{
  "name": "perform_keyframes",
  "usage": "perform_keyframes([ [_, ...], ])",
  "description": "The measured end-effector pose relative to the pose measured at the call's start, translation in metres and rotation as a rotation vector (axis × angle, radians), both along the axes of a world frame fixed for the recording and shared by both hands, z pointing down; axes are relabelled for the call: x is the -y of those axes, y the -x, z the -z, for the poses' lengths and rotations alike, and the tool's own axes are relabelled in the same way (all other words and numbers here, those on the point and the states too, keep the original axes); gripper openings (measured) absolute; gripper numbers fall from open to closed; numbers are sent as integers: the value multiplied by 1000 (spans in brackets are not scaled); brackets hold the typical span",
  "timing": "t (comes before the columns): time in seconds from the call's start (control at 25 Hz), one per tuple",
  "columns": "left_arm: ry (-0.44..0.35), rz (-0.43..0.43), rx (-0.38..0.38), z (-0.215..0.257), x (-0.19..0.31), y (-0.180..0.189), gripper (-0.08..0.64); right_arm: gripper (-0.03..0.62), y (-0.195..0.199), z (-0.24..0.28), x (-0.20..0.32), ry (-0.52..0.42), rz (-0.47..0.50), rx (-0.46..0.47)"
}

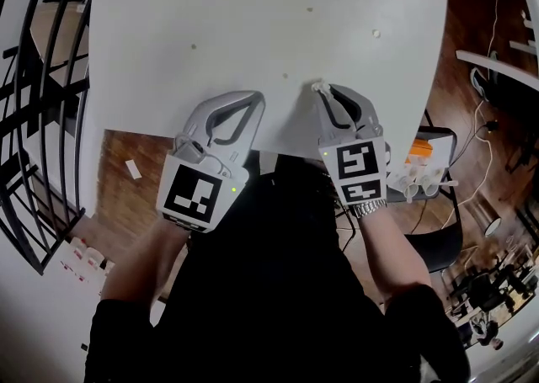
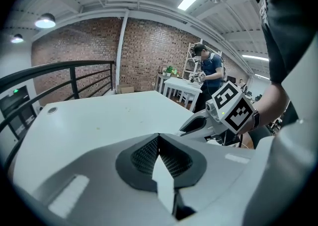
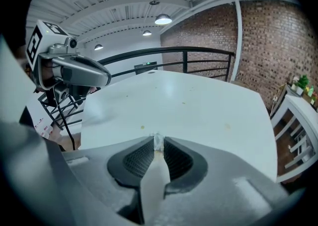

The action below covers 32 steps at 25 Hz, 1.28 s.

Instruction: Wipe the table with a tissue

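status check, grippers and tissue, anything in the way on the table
Left gripper shut, empty, at near table edge. Right gripper shut on small tissue wad. Scattered crumbs on top, nothing blocking.

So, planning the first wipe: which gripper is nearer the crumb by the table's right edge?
Right. The right gripper, shut on tissue, is a little left of the crumb, toward the person; the left gripper is farther left again.

Two grippers showing: left gripper, right gripper. One tissue scrap sitting between right jaws. One white table carrying at least five crumbs. One wristwatch showing.
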<state>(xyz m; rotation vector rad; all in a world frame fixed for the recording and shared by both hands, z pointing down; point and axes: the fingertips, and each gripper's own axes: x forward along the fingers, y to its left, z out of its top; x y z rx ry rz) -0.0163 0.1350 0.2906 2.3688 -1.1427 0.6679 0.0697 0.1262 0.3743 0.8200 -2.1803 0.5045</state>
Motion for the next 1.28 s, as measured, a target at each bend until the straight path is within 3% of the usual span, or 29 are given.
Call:
perform_keyframes([
  [0.56, 11, 33, -7, -3, 5, 38, 17, 49, 40, -15, -5, 45, 56, -21],
  [1.28, 27, 26, -14, -9, 13, 62, 17, 49, 57, -24, 3, 48, 55, -51],
])
